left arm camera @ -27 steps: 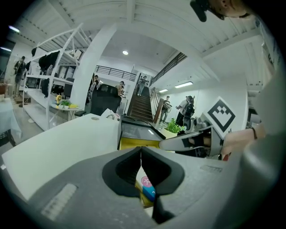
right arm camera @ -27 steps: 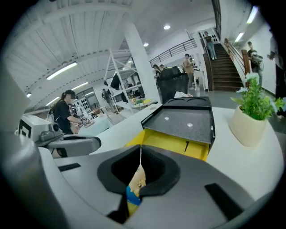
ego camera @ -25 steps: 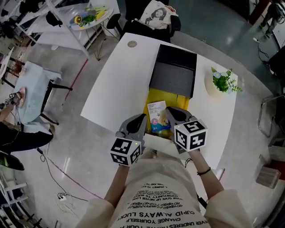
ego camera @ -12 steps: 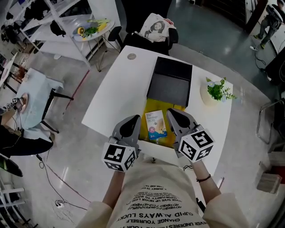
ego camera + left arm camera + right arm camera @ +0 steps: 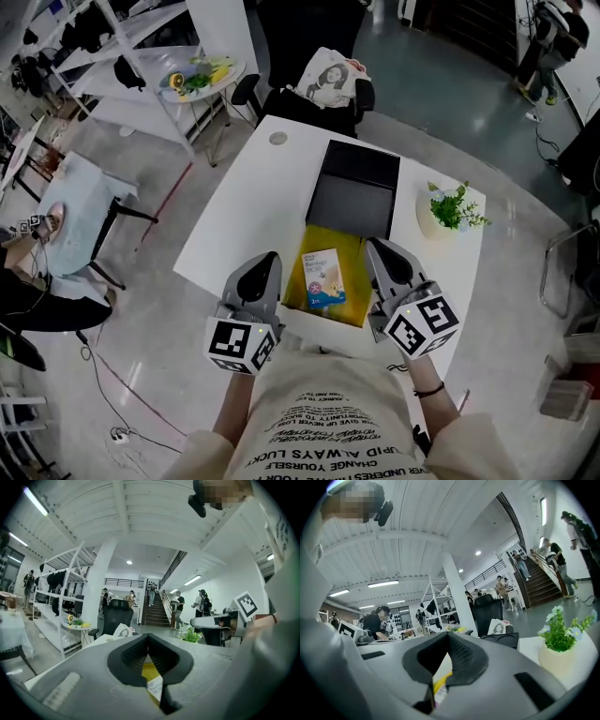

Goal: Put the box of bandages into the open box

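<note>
Jaws together and empty on left gripper (image 5: pixel 264 257) and right gripper (image 5: pixel 379 244); bandage box (image 5: pixel 322 277) lies in the open box (image 5: pixel 363 292) mid-frame, so I'd withdraw without nudging it.

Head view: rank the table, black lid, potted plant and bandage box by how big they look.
1. table, largest
2. black lid
3. potted plant and bandage box look about alike; I won't rank them.
</note>
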{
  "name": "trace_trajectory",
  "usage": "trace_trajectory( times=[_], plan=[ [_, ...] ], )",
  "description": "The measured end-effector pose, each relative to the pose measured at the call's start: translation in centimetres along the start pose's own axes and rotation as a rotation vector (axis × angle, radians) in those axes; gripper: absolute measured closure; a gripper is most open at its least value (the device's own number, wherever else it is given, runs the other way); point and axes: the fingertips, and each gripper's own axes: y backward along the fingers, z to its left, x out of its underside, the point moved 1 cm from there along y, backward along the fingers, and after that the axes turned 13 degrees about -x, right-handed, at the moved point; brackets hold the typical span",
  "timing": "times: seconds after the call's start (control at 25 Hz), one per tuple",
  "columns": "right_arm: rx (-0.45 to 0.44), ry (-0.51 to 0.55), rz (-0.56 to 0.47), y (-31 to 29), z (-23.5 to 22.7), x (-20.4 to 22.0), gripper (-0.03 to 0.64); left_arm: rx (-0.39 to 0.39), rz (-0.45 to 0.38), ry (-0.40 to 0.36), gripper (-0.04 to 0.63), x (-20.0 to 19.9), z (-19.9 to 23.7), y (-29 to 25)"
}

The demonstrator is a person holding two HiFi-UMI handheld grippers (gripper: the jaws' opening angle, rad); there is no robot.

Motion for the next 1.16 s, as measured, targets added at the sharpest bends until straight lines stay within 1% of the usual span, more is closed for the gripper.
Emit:
trace_trajectory(
  times=[0.12, 0.24, 0.48, 0.64, 0.84, 1.16],
  plan=[
    [0.009, 0.004, -0.015, 0.3, -0.4, -0.3, 0.612, -0.019, -0.006, 0.006, 0.572, -0.1, 0.4, 0.2],
    [0.035, 0.003, -0.007, 0.5, -0.8, -0.2, 0.614, -0.039, -0.007, 0.002, 0.572, -0.1, 0.9, 0.4],
    [0.048, 0.041, 0.013, 0.7, -1.3, -0.2, 0.614, -0.081, 0.002, -0.010, 0.572, 0.3, 1.9, 0.4],
    [0.078, 0.044, 0.035, 1.0, -1.8, 0.3, 0.614, -0.092, 0.013, -0.013, 0.572, 0.6, 2.1, 0.6],
    [0.099, 0.038, 0.027, 1.4, -2.3, 0.1, 0.614, -0.104, 0.022, -0.016, 0.572, 0.8, 2.4, 0.6],
    [0.100, 0.052, 0.033, 1.6, -2.5, 0.2, 0.614, -0.119, 0.028, -0.007, 0.572, 1.2, 2.5, 0.7]
  ],
)
